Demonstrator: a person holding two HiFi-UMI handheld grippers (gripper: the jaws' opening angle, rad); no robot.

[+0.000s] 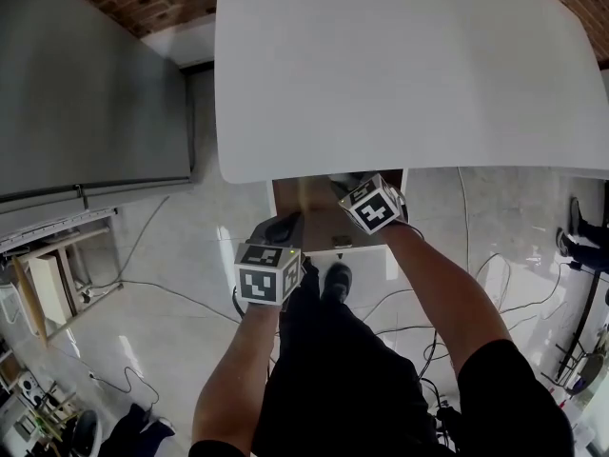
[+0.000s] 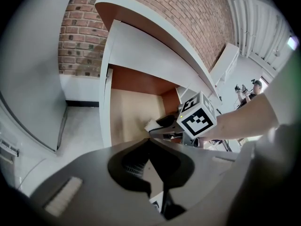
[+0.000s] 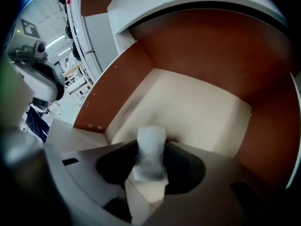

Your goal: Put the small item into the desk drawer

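right gripper (image 3: 151, 144) is clamping the small item (image 3: 150, 161), a white crinkly piece, between its jaws and is holding it inside the open drawer (image 3: 115, 91), over the pale floor between the red-brown walls; whether it is touching the floor is not showing. left gripper (image 2: 149, 150) is hanging just outside the drawer front, jaws meeting at the tips, nothing between them. white desk (image 1: 400, 65) is overhanging the drawer

Black short sleeves (image 1: 519, 374), trousers (image 1: 333, 379) and shoes (image 1: 336, 279); left tongs (image 2: 149, 149) and right tongs (image 3: 150, 147) grey, with white black-marked cubes (image 1: 266, 279).
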